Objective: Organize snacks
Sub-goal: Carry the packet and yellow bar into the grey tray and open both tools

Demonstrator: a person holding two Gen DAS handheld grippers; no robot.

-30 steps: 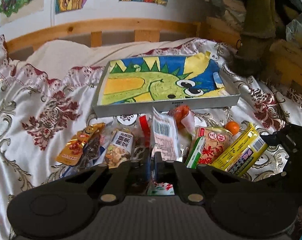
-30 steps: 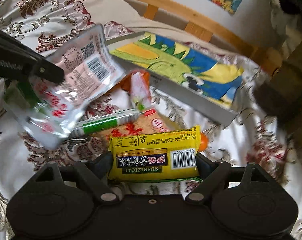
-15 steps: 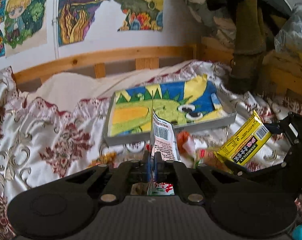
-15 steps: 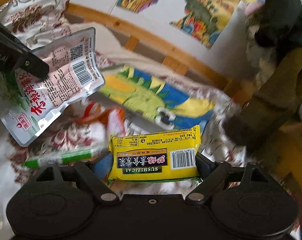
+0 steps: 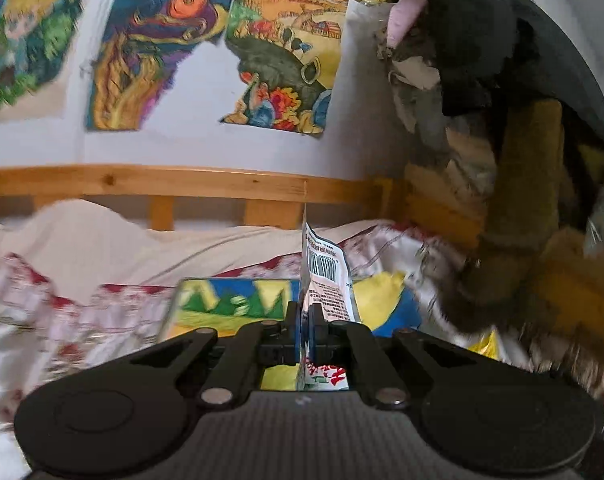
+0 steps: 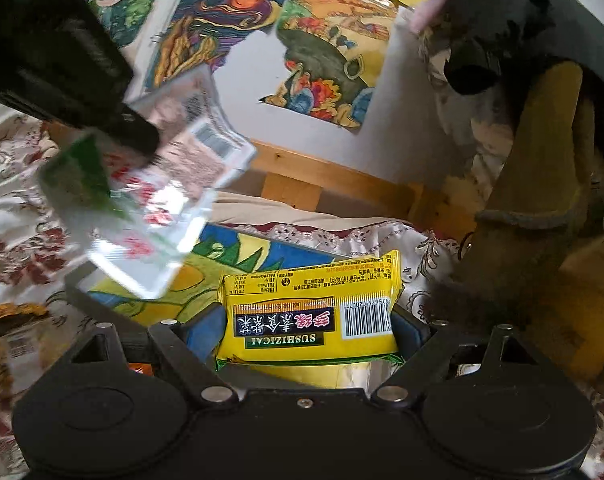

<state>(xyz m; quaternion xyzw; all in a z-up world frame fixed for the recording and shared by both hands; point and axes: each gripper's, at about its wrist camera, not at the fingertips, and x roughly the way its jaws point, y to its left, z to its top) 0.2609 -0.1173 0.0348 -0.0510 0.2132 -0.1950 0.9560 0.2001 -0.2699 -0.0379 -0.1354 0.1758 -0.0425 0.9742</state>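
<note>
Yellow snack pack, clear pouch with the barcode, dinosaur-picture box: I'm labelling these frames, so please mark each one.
yellow snack pack [image 6: 310, 312]: right wrist view, middle of its printed face.
clear pouch [image 5: 326, 280]: left wrist view, printed panel just below the barcode.
dinosaur-picture box [image 5: 229, 304]: left wrist view, painted lid's left half.

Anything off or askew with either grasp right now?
Nothing is damaged or spilled. The left gripper pinches the clear snack pouch at one edge, so it hangs tilted. The right gripper holds the yellow snack pack squarely across its width.
</note>
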